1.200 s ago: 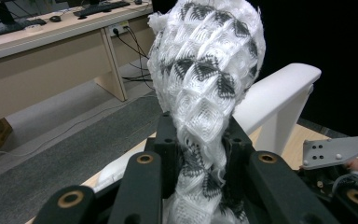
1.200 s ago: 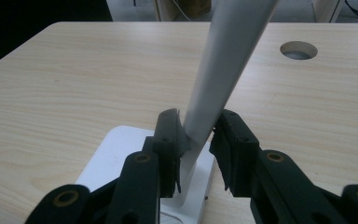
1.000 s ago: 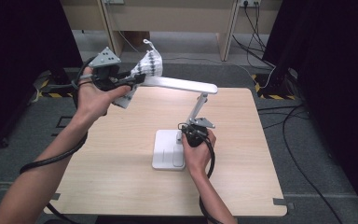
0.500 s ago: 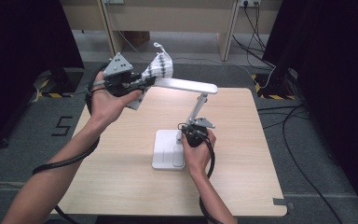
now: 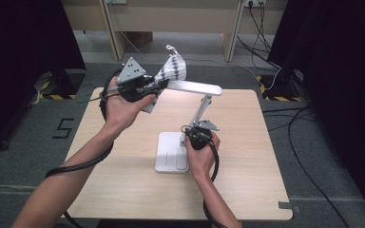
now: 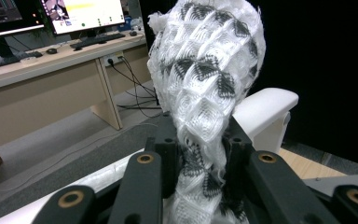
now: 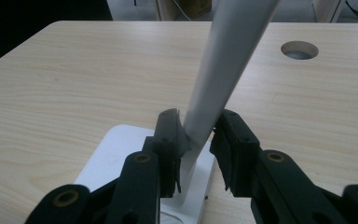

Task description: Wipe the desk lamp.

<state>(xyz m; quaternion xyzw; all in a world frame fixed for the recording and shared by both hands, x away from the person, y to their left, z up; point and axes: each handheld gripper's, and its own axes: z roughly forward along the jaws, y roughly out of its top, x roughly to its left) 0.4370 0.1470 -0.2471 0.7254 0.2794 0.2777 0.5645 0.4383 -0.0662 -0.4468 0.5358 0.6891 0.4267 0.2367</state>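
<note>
**A:** Where do your two grippers stand?

**B:** Your left gripper [image 5: 156,85] is raised over the far left part of the wooden table [image 5: 247,190], palm up, and its jaws are clamped on a black-and-white knitted cloth [image 5: 172,70]. In the left gripper view that cloth [image 6: 209,79] is pinched at its narrow waist between the jaws and balloons out above them.

**A:** And where is the cloth against the lamp?

**B:** From the high view it sits at the free end of the white desk lamp's head [image 5: 195,86], seemingly touching it or just beside it; you cannot tell which. In the left gripper view the rounded end of the lamp head [image 6: 265,112] shows just behind the cloth, to its right.

**A:** Your right hand?

**B:** Your right gripper [image 5: 198,137] is low, at the foot of the lamp's stem [image 5: 201,110], where it meets the white base [image 5: 168,156]. In the right gripper view the right gripper [image 7: 196,135] has its jaws narrow, one on each side of the stem [image 7: 223,60]. The one on the left of that view presses against it; the other is close, but you cannot tell whether it touches.

**A:** The base?

**B:** It lies flat near the middle of the table, with a round cable hole [image 7: 299,49] in the tabletop beyond it.
</note>
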